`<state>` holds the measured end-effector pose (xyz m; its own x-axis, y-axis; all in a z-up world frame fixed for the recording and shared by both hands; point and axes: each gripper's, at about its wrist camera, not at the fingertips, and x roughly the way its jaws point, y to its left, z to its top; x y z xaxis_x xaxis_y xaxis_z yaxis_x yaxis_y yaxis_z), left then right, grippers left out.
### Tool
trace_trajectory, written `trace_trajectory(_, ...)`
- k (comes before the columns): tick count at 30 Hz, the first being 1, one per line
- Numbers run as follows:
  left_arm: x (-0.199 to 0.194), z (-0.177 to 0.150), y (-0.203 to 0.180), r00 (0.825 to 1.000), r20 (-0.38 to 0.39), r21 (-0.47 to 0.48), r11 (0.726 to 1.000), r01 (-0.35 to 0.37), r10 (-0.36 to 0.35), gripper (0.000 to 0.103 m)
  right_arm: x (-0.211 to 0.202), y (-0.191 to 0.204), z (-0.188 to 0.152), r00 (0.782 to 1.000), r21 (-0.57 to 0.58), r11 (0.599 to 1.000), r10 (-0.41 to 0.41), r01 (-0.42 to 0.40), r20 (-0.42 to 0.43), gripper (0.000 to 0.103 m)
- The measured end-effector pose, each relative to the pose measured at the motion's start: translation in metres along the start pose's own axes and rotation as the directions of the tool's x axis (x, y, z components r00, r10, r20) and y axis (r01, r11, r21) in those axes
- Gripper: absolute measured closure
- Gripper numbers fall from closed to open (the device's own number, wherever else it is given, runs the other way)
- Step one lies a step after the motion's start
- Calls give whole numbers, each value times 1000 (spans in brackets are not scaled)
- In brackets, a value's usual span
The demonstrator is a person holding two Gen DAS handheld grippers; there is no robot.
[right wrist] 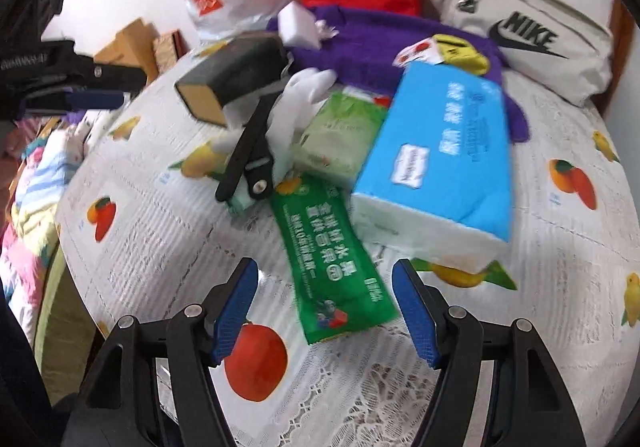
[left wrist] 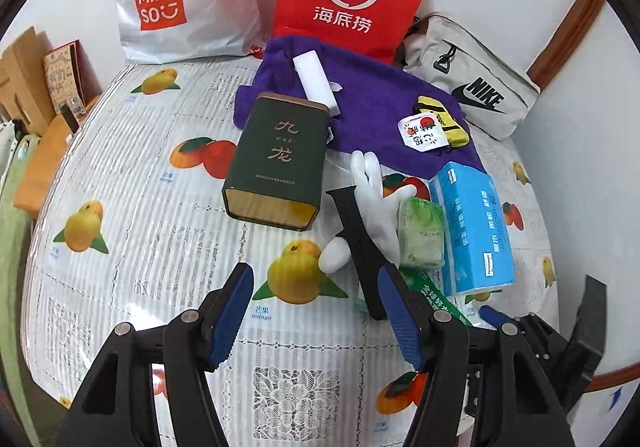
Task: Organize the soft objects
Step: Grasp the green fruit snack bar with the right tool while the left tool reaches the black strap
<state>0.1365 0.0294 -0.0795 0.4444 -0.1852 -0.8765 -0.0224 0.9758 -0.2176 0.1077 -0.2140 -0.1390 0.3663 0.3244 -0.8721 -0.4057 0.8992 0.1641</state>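
Both claws hang wide open, gripping nothing: left gripper (left wrist: 324, 317), right gripper (right wrist: 326, 311). Only the right view shows the whole green packet (right wrist: 332, 259) at centre; the left view just catches its corner beside the black strap (left wrist: 358, 243).

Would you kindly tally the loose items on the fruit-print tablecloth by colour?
Purple: 1, towel
Dark green: 1, tin
Green: 2, tissue pack, sachet
Blue: 1, tissue pack
White: 2, glove, foam block
Black: 1, watch strap
Yellow: 1, sock
Total: 9
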Motion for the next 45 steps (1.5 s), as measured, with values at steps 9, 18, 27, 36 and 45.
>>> trace_trajectory(9, 15, -9, 14, 999, -29, -16, 1000, -16, 16, 40, 32, 7, -3, 995, -85, 992, -96, 95, -10, 34)
trace_trajectory(18, 29, -5, 7, 998, -51, 12, 999, 31, -30, 40, 26, 14, -8, 995, -47, 996, -76, 73, -65, 43)
trace_trajectory(27, 38, -7, 8, 996, -72, 21, 998, 63, -61, 40, 41, 23, 7, 993, -73, 992, -110, 106, -50, 40)
trace_trajectory(36, 54, -15, -1, 992, -96, 50, 995, 82, -77, 40, 32, 24, 2, 997, -47, 996, -77, 76, -30, 62)
trace_trajectory(45, 68, -16, -26, 990, -82, 88, 989, 121, -114, 41, 23, 11, -6, 998, -18, 999, -45, 44, -51, 63)
